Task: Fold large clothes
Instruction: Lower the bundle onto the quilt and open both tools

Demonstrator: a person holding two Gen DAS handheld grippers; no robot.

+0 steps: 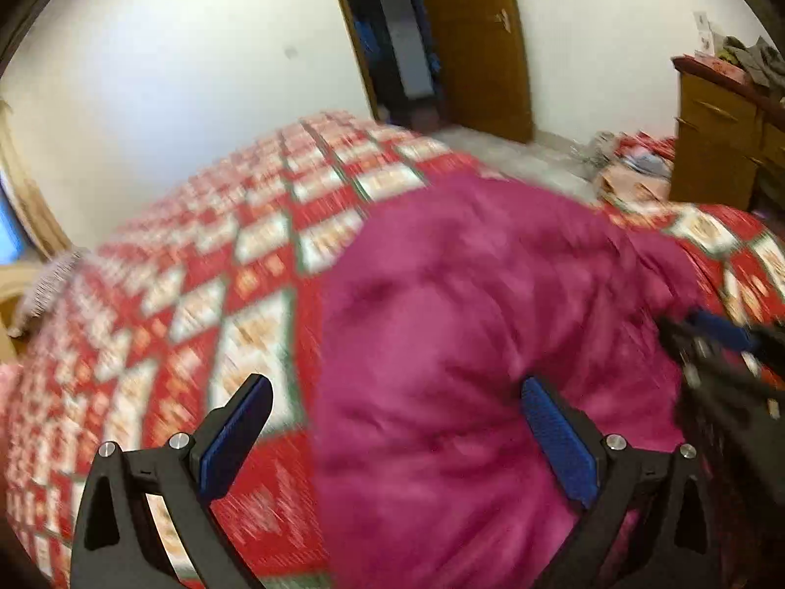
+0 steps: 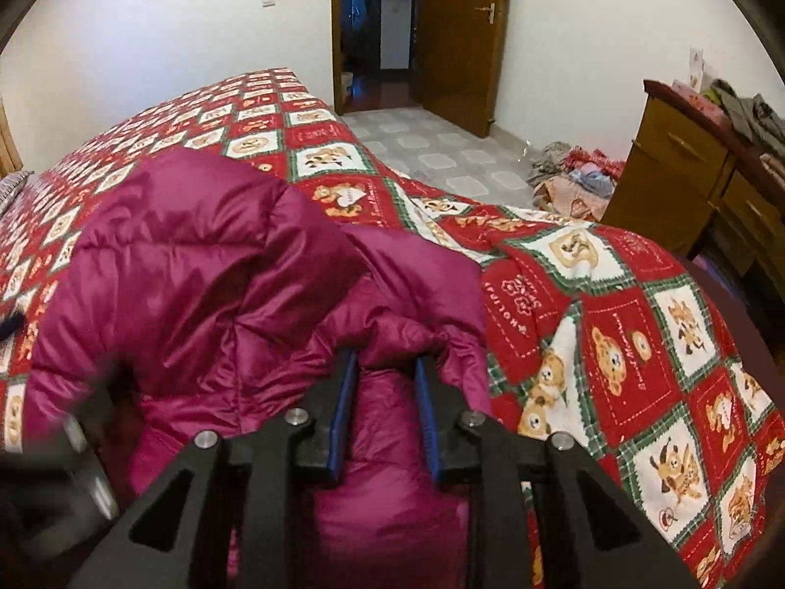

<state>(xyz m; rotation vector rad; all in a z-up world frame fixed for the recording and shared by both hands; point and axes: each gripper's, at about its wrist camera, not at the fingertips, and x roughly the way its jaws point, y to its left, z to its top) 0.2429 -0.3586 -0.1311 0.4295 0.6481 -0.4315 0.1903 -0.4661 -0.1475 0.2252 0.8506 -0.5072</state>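
Right gripper (image 2: 385, 368) nearest the lens in the right wrist view: blue pads close together, a ridge of the magenta puffer jacket (image 2: 206, 265) pinched between them, fabric bunched up over the fingertips. So the right tongs are clamped on the jacket. This view is sharp and shows the quilted seams and shiny surface of the jacket, heaped on the near part of the bed, spreading left of the gripper.

Left wrist view is heavily motion-blurred. Left gripper (image 1: 395, 407) has its pads spread wide with nothing between them; the right pad sits over the jacket (image 1: 466, 319), the left pad over the bedspread (image 1: 196, 265). Cannot tell whether the pads touch the fabric. Only this view shows the right gripper (image 1: 721, 338) from outside, a dark blurred shape at the jacket's right edge.

Jacket lies on a red patchwork bedspread (image 2: 613, 324) with bear prints; the prints are readable only in the right view. A pillow (image 1: 44, 289) sits at the far left end of the bed.

Farther out: tiled floor (image 2: 431, 147), a clothes pile (image 2: 579, 176) on the floor to the right, a wooden dresser (image 2: 687, 172) with clothes on top, and an open wooden door (image 2: 461, 39) in the far wall.
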